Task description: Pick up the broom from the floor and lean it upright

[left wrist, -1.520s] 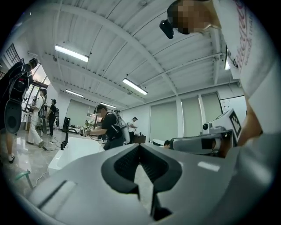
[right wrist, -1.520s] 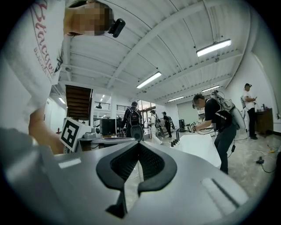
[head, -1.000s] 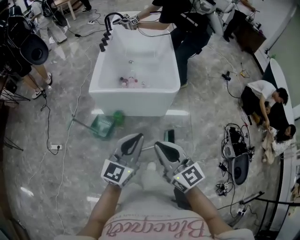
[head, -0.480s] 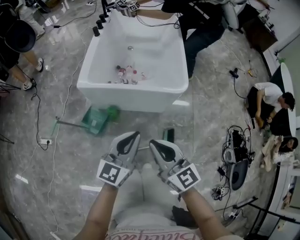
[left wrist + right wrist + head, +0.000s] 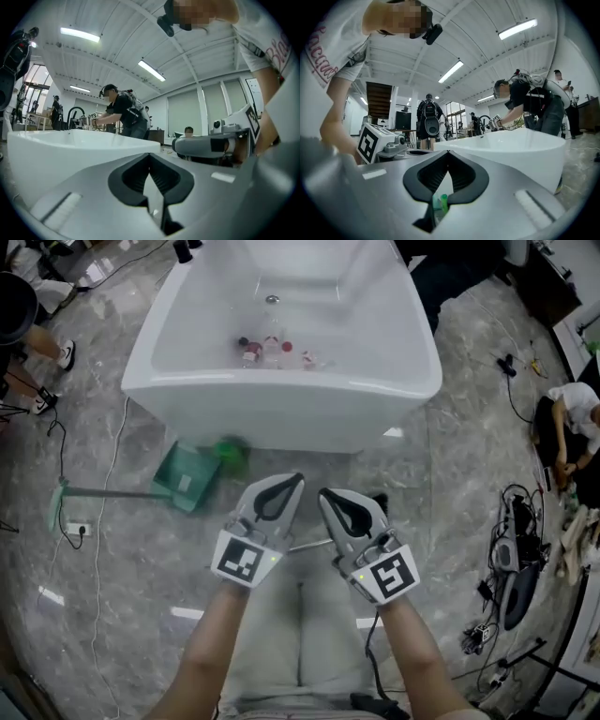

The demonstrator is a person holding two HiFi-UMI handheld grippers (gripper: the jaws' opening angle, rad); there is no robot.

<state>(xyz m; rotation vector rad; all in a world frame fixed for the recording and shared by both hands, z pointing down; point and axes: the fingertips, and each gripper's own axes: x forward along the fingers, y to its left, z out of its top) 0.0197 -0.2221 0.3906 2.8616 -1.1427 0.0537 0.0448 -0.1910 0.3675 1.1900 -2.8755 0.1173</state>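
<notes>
The green broom [image 5: 190, 479] lies flat on the marble floor in front of the white bathtub [image 5: 281, 409]. Its long pale handle [image 5: 103, 492] runs off to the left, and a green tuft [image 5: 231, 454] sits by its head. My left gripper [image 5: 292, 480] and right gripper [image 5: 324, 493] hang side by side just right of the broom head, both shut and empty, pointing level at the tub. A thin pale rod [image 5: 309, 545] shows on the floor between them. In the right gripper view a bit of green [image 5: 438, 204] shows through the gap under the shut jaws.
The tub holds several small bottles [image 5: 267, 348] near its drain. Cables [image 5: 103, 474] trail across the floor on the left, with a socket block [image 5: 75, 529]. Gear and cables [image 5: 520, 549] lie at the right, where a person [image 5: 572, 418] crouches. Another person's shoe [image 5: 64, 354] is at the far left.
Both grippers and the head view have sunk toward the floor and moved closer to the tub, which now looms larger. The grippers stayed shut, side by side. The broom has not moved.
</notes>
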